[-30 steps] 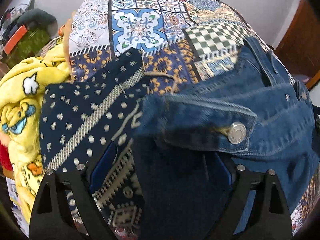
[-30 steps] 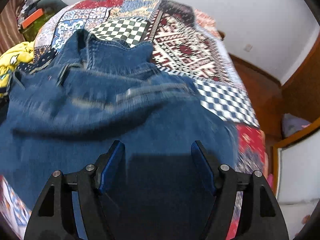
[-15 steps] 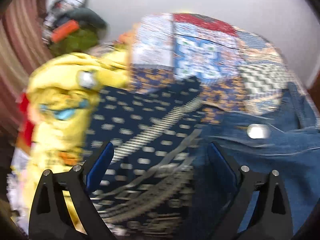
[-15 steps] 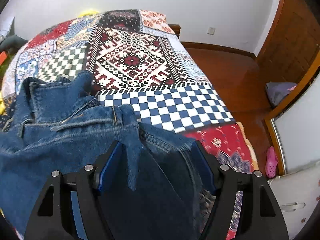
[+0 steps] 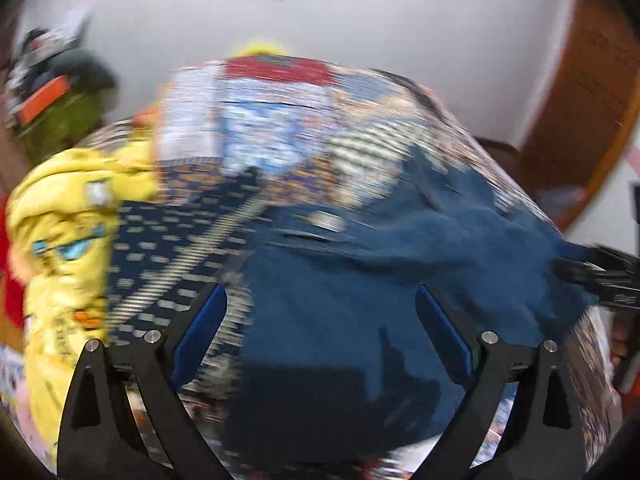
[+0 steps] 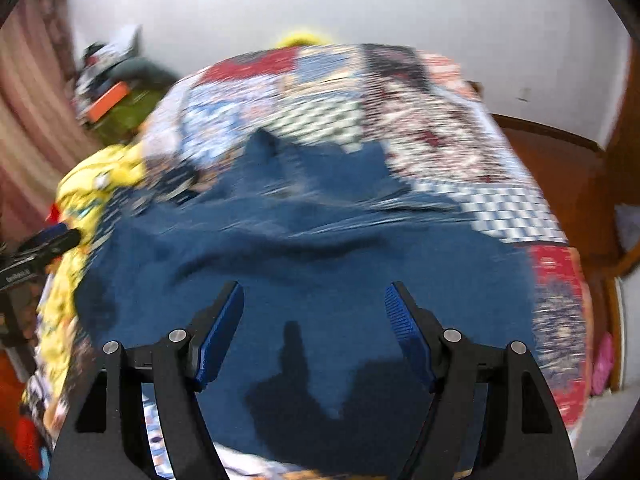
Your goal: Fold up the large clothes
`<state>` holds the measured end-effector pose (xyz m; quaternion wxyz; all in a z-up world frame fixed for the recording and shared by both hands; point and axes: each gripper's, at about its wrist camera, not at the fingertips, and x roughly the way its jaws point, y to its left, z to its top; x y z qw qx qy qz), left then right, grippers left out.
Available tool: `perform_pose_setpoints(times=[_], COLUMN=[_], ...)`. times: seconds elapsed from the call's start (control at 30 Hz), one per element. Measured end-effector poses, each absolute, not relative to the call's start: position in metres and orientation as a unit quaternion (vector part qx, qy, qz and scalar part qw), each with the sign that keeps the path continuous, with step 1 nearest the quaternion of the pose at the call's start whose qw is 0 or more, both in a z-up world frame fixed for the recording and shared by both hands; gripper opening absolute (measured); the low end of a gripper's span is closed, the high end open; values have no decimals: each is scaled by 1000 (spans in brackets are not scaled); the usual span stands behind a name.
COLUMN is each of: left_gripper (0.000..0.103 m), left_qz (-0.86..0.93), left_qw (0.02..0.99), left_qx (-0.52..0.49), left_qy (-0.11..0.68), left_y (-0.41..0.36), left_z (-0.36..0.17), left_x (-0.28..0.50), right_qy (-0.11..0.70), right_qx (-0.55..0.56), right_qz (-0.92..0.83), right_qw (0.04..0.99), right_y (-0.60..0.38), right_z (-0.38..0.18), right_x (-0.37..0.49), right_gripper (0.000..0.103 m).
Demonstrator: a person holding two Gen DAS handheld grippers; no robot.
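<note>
A pair of dark blue jeans lies spread on the patchwork bedspread, and also fills the middle of the right wrist view. My left gripper is open and empty above the jeans' left part. My right gripper is open and empty above the jeans. The right gripper's body shows at the right edge of the left wrist view. Both views are blurred by motion.
A yellow cartoon-print blanket is heaped at the bed's left side, next to a navy dotted cloth. Clutter with an orange item sits by the far left wall. A wooden door and the floor lie to the right.
Both grippers have pulled back and up from the jeans, and more of the bed and wall shows. The left gripper swung left, then back over the jeans. The jeans lie flatter.
</note>
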<state>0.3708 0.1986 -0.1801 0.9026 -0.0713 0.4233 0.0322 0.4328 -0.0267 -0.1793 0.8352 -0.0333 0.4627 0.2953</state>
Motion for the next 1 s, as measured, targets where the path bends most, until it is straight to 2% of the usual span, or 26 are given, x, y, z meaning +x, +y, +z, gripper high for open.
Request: perform_pose_setpoints(times=[0.13, 0.3, 0.4, 0.43, 0.87, 1.0], left_gripper=[96, 96, 96, 96, 98, 98], left_qz=[-24, -4, 0, 1, 79, 169], left_qw=[888, 879, 890, 891, 892, 871], left_qx=[-71, -32, 17, 25, -85, -104], left_qy=[454, 475, 455, 453, 436, 450], left_y=[161, 152, 150, 151, 218, 241], left_z=[-205, -240, -243, -243, -240, -245], left_x=[376, 374, 360, 355, 286, 267], right_qy=[470, 486, 489, 491, 477, 489], right_qx=[-63, -120, -91, -83, -19, -30], right_qz=[333, 308, 297, 289, 211, 153], right_qw=[815, 809, 815, 818, 853, 858], right_y=[2, 4, -22, -31, -135, -150], right_z=[-196, -229, -230, -230, -207, -210], right_x=[417, 422, 428, 429, 412, 402], right_gripper=[70, 70, 80, 80, 80, 80])
